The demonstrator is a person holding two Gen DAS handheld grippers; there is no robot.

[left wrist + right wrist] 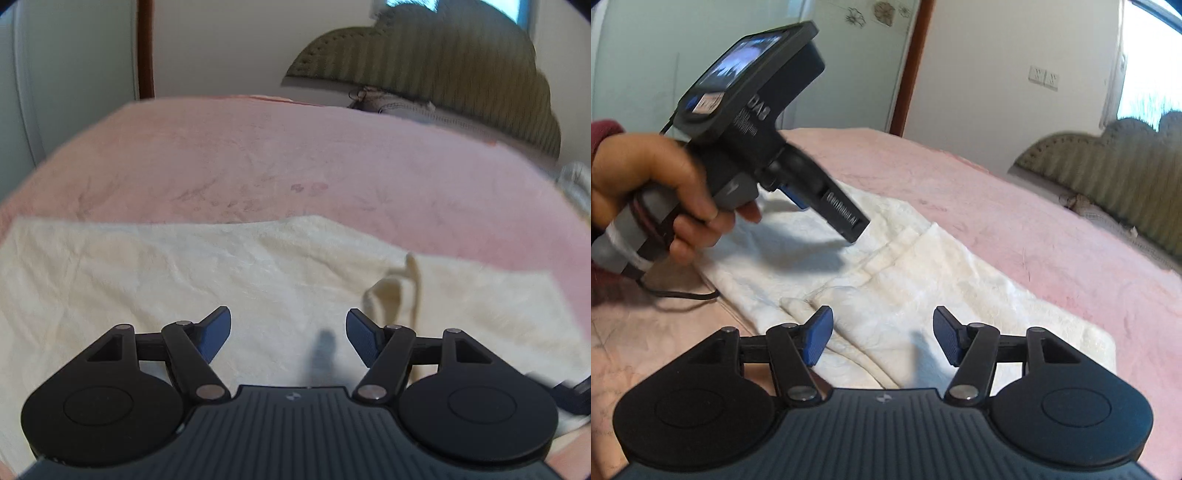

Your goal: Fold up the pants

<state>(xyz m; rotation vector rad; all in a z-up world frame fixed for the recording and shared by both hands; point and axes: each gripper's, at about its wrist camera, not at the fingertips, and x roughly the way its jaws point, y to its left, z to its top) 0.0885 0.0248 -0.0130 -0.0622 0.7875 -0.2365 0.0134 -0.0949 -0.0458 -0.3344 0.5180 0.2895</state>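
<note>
Cream-white pants (155,280) lie folded on a pink bedspread (258,155); in the right wrist view the pants (886,280) show a layered fold with a seam ridge running across. My left gripper (289,338) hovers over the cloth, jaws apart, nothing between them. A drawstring loop (391,291) lies just right of its right pad. In the right wrist view the left gripper (849,225) is held by a hand (657,192) above the far part of the pants. My right gripper (882,339) stands open above the near fold, empty.
A green quilted headboard (443,66) and a pillow (406,107) sit at the far end of the bed. A black cable (683,293) trails on the bedspread (997,192) at left. A wall and brown door frame (912,66) stand behind.
</note>
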